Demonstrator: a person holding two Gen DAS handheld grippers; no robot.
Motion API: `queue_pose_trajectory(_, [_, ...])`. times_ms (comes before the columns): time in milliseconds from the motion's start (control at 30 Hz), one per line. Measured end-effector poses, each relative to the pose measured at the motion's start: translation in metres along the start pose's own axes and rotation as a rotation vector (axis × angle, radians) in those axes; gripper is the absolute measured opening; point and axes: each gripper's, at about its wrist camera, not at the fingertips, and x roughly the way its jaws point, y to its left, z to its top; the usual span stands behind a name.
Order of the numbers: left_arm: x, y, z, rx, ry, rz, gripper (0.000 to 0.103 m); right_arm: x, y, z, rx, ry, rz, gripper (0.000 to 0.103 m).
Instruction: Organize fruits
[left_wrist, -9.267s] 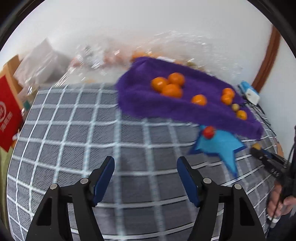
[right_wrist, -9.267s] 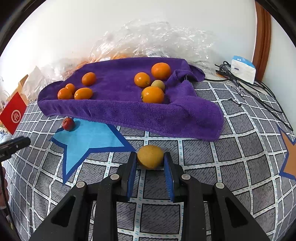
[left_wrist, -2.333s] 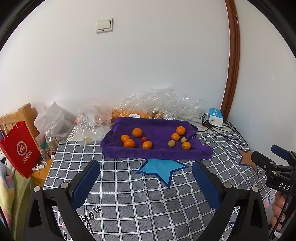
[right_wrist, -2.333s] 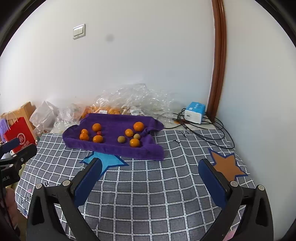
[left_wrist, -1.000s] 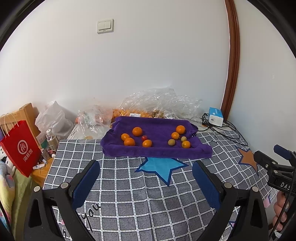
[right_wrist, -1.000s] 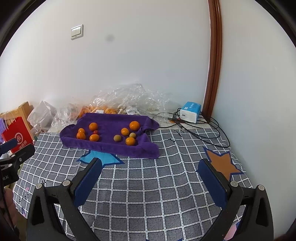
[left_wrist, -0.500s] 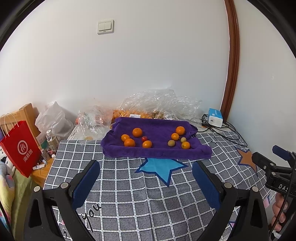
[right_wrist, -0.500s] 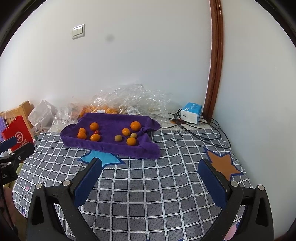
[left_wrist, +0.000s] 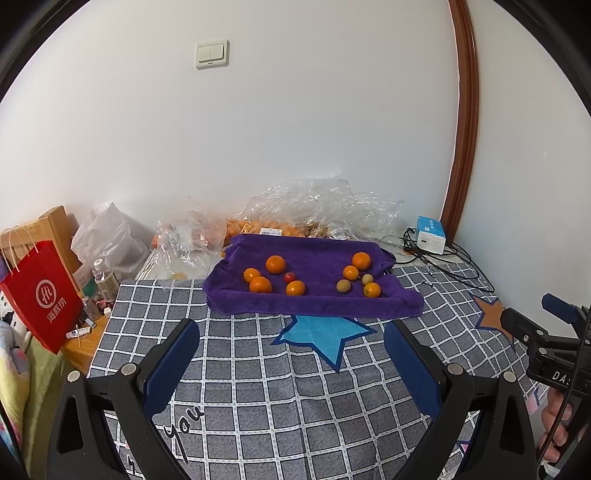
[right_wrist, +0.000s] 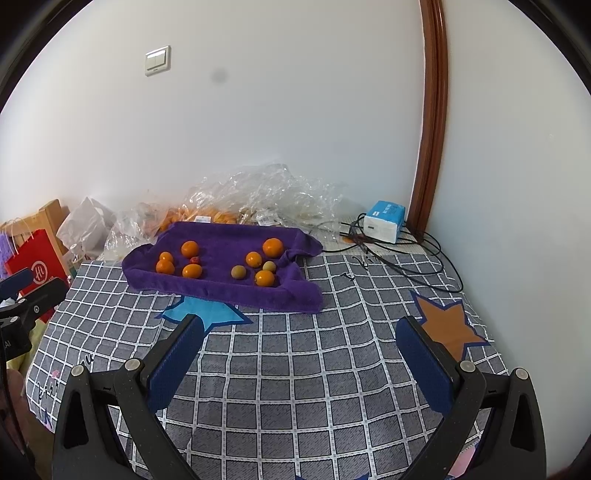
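A purple towel lies at the far side of the grey checked cloth. On it, several oranges sit in a left group with a small red fruit, and a right group holds oranges and two greenish fruits. The towel also shows in the right wrist view. My left gripper is open and empty, held back well short of the towel. My right gripper is open and empty, also well back from the towel.
Clear plastic bags with more fruit lie behind the towel by the wall. A blue-white box and black cables sit at the back right. A red paper bag and bottles stand off the left edge.
Since nine seconds ago both grippers have pulled far back and opened wide; the yellow fruit has left the right gripper and the red fruit now lies on the towel. In the last second, almost nothing moved.
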Motion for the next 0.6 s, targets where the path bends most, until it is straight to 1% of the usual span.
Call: queue_pose_trajectory(600, [-0.0013, 0.0007, 0.0006, -0.004, -0.006, -0.004, 0.101, -0.0002, 0.0004, -0.0005, 0.002, -0.004, 0.000, 0.102])
